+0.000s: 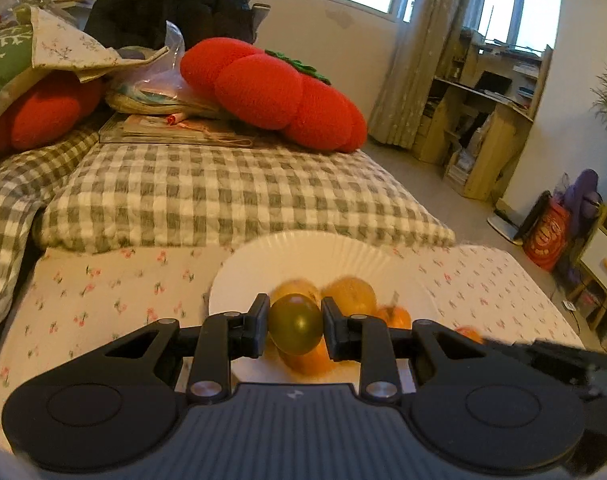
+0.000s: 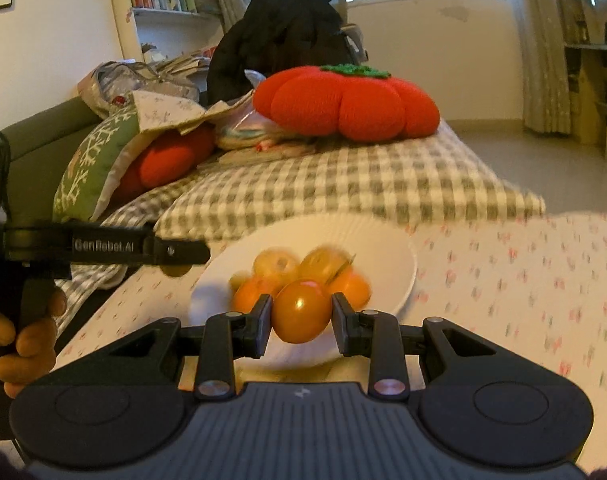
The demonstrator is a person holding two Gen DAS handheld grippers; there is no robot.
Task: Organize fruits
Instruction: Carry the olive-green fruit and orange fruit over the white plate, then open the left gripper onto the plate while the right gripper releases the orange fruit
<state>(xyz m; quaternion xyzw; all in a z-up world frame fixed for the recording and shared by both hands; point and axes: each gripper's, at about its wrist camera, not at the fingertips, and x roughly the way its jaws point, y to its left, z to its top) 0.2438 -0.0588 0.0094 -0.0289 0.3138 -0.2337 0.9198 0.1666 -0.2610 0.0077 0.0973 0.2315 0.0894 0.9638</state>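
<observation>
A white plate [image 1: 299, 252] sits on the floral bed sheet and holds several yellow and orange fruits [image 1: 349, 292]. My left gripper [image 1: 295, 326] is shut on a green-yellow round fruit [image 1: 293, 320], held just above the plate's near side. In the right wrist view the same plate [image 2: 383, 252] holds yellow fruits [image 2: 275, 264] and orange fruits [image 2: 351, 288]. My right gripper [image 2: 301, 316] is shut on an orange round fruit [image 2: 301, 310] over the plate's near rim. The left gripper's arm [image 2: 103, 246] shows at the left of that view.
A grey checked blanket [image 1: 223, 196] lies behind the plate. A red tomato-shaped cushion [image 1: 275, 92], books and pillows pile up beyond it. The bed's edge drops to the floor on the right, with shelves [image 1: 483, 120] and a red bag [image 1: 547, 236] there.
</observation>
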